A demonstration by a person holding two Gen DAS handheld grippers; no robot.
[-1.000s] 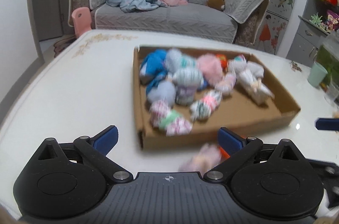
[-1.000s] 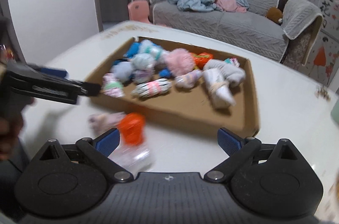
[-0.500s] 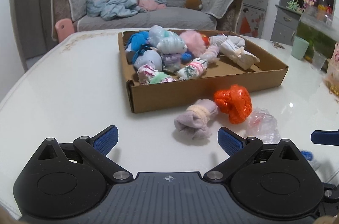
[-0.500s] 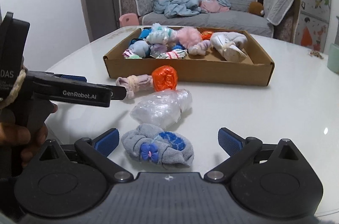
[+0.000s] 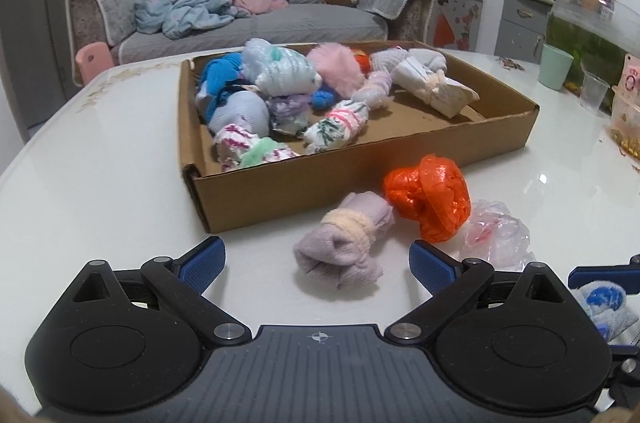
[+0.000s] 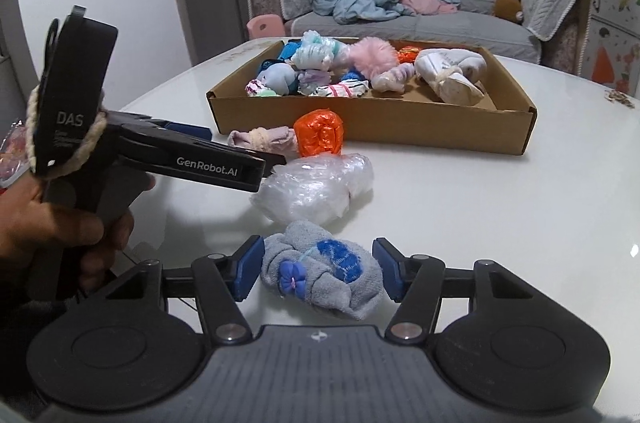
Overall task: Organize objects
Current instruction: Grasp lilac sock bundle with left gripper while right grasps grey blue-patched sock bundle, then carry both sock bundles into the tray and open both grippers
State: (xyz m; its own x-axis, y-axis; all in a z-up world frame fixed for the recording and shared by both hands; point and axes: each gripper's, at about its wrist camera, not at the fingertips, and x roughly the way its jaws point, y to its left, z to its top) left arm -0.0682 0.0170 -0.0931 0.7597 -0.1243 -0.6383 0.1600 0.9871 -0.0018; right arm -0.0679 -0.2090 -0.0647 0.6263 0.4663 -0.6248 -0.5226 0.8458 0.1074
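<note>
Right gripper brackets the grey sock roll, pads near contact; soft roll may squirt out. Left gripper gapes wide, empty, by the lilac sock roll.

In front of the box lie four bundles: two sock rolls, one orange bag, one clear bag. Inside it sit roughly a dozen rolls; exact count unclear.

cardboard box on table — bundles inside | four bundles just before box | sofa behind box
</note>
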